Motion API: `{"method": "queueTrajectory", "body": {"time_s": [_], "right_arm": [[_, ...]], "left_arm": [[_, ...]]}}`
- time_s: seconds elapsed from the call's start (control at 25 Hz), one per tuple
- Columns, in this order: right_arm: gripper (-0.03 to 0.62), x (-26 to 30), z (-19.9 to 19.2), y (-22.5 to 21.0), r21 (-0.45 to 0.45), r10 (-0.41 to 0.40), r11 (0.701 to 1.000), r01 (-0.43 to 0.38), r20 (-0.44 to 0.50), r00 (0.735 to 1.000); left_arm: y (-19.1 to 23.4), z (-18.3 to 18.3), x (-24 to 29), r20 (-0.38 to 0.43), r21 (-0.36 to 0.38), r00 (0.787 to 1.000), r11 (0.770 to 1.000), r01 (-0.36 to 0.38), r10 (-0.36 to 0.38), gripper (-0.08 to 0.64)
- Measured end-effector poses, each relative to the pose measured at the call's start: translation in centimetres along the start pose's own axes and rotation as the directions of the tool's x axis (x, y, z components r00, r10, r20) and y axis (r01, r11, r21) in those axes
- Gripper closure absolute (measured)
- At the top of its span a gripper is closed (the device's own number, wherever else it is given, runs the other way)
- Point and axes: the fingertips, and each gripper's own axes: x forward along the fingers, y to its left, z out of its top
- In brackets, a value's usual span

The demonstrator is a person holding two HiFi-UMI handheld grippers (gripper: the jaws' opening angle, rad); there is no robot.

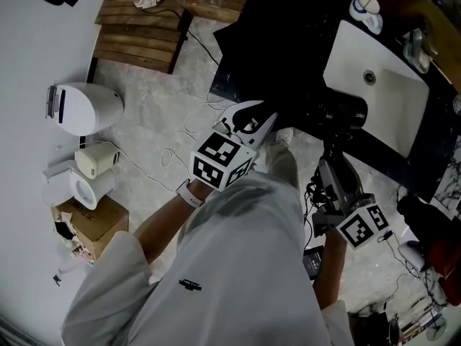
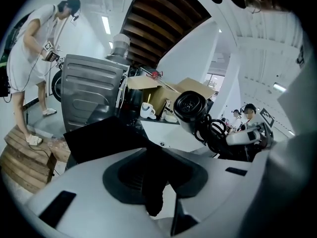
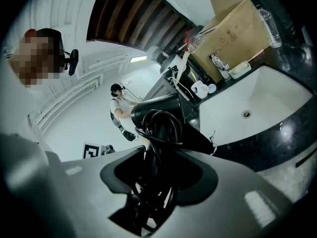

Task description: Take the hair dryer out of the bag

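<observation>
A black hair dryer (image 1: 338, 112) (image 2: 190, 108) (image 3: 158, 110) is up in the air beside the black bag (image 1: 288, 42) (image 2: 99, 138), outside it. My right gripper (image 1: 333, 157) (image 3: 156, 182) is shut on the dryer's handle together with its coiled black cord (image 3: 161, 128). The left gripper (image 1: 252, 121) (image 2: 152, 180) is at the bag's near edge. A loose flap of the black fabric (image 2: 153, 197) hangs in the gap between its jaws, which stand apart without pressing on it.
A white sink (image 1: 403, 110) is set in the dark counter right of the bag, with a cup (image 1: 367, 6) behind it. On the floor lie a white appliance (image 1: 86, 107), a cardboard box (image 1: 97, 225), a wooden pallet (image 1: 140, 31) and loose cables (image 1: 187, 128).
</observation>
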Motion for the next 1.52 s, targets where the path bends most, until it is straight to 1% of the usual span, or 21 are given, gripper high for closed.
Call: {"method": "queueTrajectory", "body": {"time_s": [0.24, 0.44, 0.6, 0.72, 0.88, 1.04, 1.16, 1.32, 1.4, 1.52], "right_arm": [[0.4, -0.3, 3.0, 0.7, -0.023, 0.007, 1.0, -0.005, 0.082, 0.997], [0.4, -0.6, 5.7, 1.6, -0.055, 0.026, 0.998, -0.019, 0.136, 0.99], [0.4, -1.2, 8.0, 2.8, -0.074, 0.038, 0.997, -0.024, 0.184, 0.982], [0.4, -1.7, 10.0, 4.2, -0.115, 0.056, 0.993, -0.031, 0.222, 0.973], [0.4, -2.7, 12.4, 5.8, -0.164, 0.082, 0.986, -0.037, 0.279, 0.957], [0.4, -3.8, 14.5, 6.9, -0.203, 0.105, 0.978, -0.036, 0.341, 0.934], [0.4, -4.9, 15.6, 7.3, -0.235, 0.12, 0.972, -0.026, 0.394, 0.911], [0.399, -6.4, 16.4, 7.4, -0.29, 0.131, 0.957, 0.008, 0.455, 0.881], [0.399, -7.0, 16.4, 7.4, -0.295, 0.129, 0.955, 0.019, 0.473, 0.872], [0.399, -7.9, 16.2, 7.2, -0.266, 0.127, 0.964, 0.008, 0.488, 0.864]], "left_arm": [[-0.8, 2.0, -1.4, 0.043, 0.008, 0.999, 1.0, -0.013, 0.013, 0.486], [-1.1, 3.8, -2.4, 0.087, -0.002, 0.996, 1.0, -0.02, 0.02, 0.489], [-1.4, 5.3, -3.2, 0.126, 0.011, 0.992, 1.0, -0.025, 0.024, 0.531], [-2.0, 6.8, -3.8, 0.168, 0.021, 0.986, 1.0, -0.022, 0.018, 0.545], [-3.0, 8.6, -4.6, 0.206, 0.028, 0.978, 1.0, -0.003, -0.003, 0.551], [-3.5, 10.2, -5.6, 0.237, 0.021, 0.971, 1.0, 0.022, -0.026, 0.552], [-3.5, 11.4, -6.3, 0.274, 0.045, 0.961, 0.999, 0.008, -0.02, 0.552], [-3.6, 13.1, -7.2, 0.322, 0.076, 0.947, 0.997, -0.007, -0.018, 0.552], [-3.6, 13.7, -7.6, 0.334, 0.085, 0.942, 0.996, -0.006, -0.023, 0.552], [-3.5, 14.4, -7.9, 0.347, 0.089, 0.937, 0.996, -0.002, -0.029, 0.552]]}}
